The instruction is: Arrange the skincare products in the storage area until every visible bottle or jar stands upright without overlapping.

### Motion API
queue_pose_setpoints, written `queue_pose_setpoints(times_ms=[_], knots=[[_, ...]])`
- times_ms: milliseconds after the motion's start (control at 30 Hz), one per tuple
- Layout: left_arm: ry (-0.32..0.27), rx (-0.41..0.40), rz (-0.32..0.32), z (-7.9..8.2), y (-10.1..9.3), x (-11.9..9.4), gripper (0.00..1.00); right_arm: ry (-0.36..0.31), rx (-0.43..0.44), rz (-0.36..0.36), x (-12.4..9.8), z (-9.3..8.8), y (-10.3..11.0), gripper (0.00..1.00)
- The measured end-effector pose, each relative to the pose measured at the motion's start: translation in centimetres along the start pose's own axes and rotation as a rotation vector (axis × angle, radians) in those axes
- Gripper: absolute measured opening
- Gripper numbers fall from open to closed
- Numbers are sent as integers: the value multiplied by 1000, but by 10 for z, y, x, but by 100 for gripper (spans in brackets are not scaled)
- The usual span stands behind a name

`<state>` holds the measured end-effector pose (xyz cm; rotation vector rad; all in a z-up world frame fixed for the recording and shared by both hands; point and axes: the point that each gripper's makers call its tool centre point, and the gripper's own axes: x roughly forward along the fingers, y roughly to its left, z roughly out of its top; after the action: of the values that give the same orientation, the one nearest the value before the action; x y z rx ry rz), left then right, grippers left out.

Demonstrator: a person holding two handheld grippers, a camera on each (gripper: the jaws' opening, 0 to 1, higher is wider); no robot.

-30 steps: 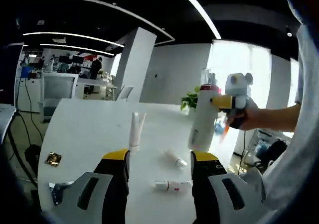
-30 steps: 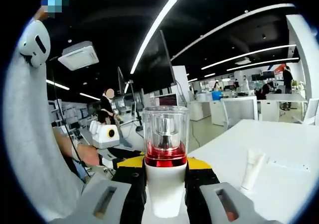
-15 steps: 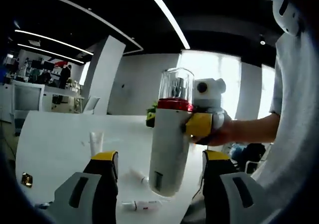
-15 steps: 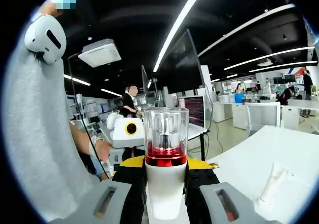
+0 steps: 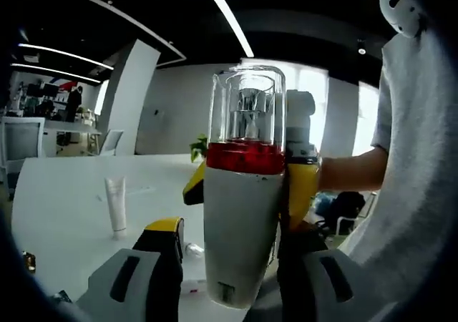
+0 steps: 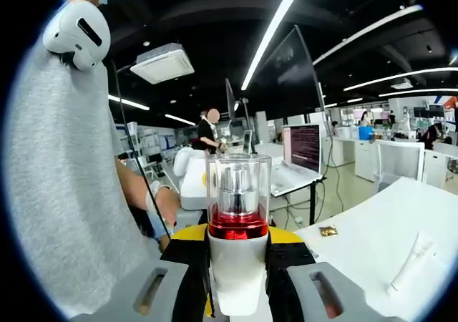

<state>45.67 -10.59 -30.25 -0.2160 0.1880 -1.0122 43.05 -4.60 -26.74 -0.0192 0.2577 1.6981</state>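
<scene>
A white bottle (image 5: 240, 229) with a red band and a clear cap hangs in the air, upright. My right gripper (image 6: 236, 240) is shut on the bottle (image 6: 236, 265) just below the red band; its yellow fingers (image 5: 300, 186) reach in from the right in the left gripper view. My left gripper (image 5: 229, 236) stands open with the bottle's lower body between its jaws, a small gap showing on the left side. A white tube (image 5: 114, 204) stands upright on the white table (image 5: 64, 207); the tube (image 6: 411, 265) is at the lower right of the right gripper view.
A small white item (image 5: 192, 249) lies on the table just behind my left jaw. A gold wrapper (image 6: 329, 230) lies near the table's (image 6: 379, 243) far edge. A person's hand (image 6: 168, 206) and grey sleeve (image 6: 64, 193) are close by. Office desks and monitors stand beyond.
The right gripper has carried the bottle closer, until it sits between the left gripper's jaws and looms larger. Both views have shifted with the hands.
</scene>
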Motion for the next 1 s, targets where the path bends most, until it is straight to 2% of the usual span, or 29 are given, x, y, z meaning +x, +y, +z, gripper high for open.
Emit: queue_pose_setpoints(times_ms=[100, 267, 467, 533, 667, 800, 1000], knots=[[0, -32, -43, -3, -8, 1, 35, 1, 4, 17, 3, -2, 5, 24], [8, -15, -53, -7, -13, 0, 34, 2, 19, 28, 5, -9, 11, 24], [2, -3, -66, -9, -18, 0, 35, -9, 26, 36, 6, -7, 15, 24], [6, -22, -61, -8, -18, 0, 35, -16, 30, 36, 6, -7, 15, 24], [22, 4, -59, -8, -17, -1, 33, -31, 50, 35, 5, -7, 14, 24], [37, -12, -48, -10, -16, -1, 34, -49, 92, 33, 4, -9, 10, 24], [84, 30, 9, -14, -12, -2, 33, -54, 87, 22, 4, -10, 10, 25]])
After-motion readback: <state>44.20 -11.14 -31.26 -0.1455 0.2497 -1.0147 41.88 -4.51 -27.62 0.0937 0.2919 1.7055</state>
